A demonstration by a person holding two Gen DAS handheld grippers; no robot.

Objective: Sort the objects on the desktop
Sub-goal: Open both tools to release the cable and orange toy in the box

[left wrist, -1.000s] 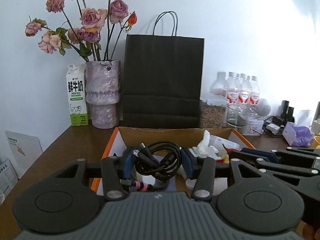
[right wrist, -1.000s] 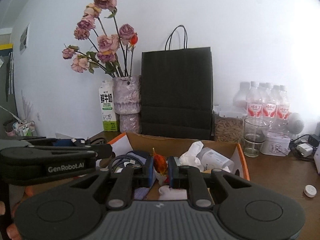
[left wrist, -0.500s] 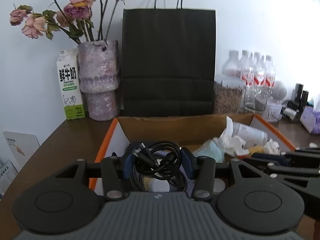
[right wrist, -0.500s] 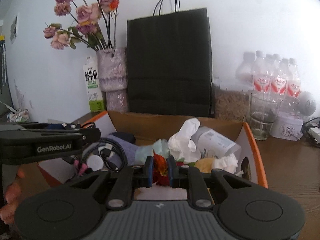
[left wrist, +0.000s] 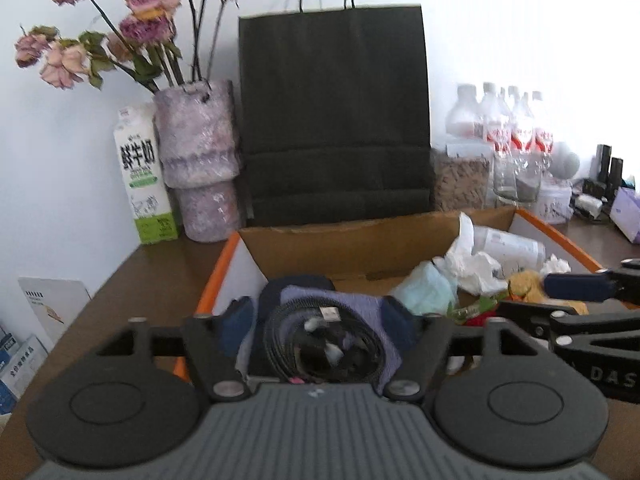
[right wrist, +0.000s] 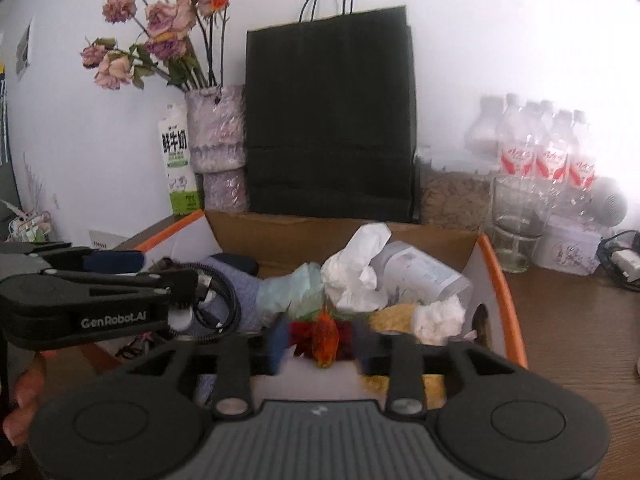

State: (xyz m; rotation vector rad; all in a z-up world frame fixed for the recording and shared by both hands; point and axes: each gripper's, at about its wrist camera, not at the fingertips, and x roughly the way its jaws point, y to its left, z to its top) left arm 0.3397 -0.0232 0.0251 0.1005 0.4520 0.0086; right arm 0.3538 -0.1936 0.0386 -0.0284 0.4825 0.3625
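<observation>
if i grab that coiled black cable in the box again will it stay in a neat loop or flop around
Probably floppy: the coiled black cable is a loose braided loop, plug ends sticking out, with no tie visible. Lifted by one strand, it would likely sag and uncoil. It looks light, and resting on the soft purple cloth it may snag or drag.

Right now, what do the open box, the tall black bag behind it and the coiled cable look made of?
Box: likely corrugated cardboard, matte brown inside, with a torn edge. Bag: probably paper, matte black, with creased folds and thin cord handles. Cable: seemingly braided fabric sheath, dark and textured, with a metal plug.
</observation>
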